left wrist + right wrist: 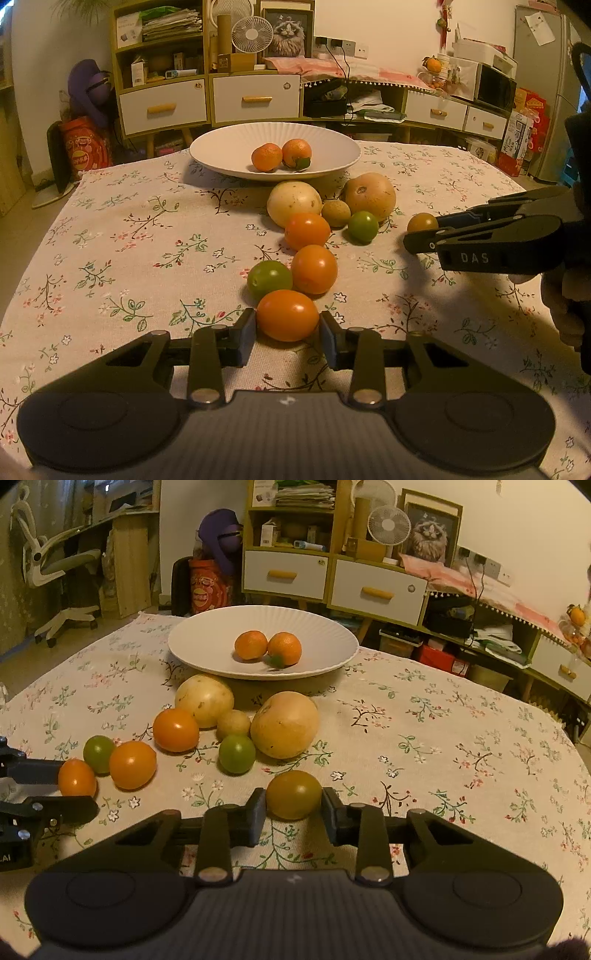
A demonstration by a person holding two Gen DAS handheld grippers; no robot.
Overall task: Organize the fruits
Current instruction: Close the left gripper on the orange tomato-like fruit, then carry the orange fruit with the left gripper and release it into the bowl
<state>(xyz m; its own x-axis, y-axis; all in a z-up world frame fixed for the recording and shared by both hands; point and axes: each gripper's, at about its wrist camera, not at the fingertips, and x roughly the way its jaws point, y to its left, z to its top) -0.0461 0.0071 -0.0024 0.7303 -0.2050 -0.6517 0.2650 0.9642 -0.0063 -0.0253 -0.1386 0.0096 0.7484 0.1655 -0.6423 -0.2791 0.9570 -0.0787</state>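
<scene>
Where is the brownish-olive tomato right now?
In the right wrist view, the brownish-olive tomato sits on the tablecloth between the right claw's fingers, nearer the camera than the green tomato.

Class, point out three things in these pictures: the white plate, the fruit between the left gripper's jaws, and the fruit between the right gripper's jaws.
white plate [221, 147], left wrist view, bare inner surface.
orange tomato [287, 314], left wrist view, its middle.
brownish tomato [293, 794], right wrist view, its middle.

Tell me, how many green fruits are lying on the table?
2. One green fruit lies in front of the big yellowish fruits, and the other green fruit sits among the orange ones near the left gripper. None seems hidden.
</scene>
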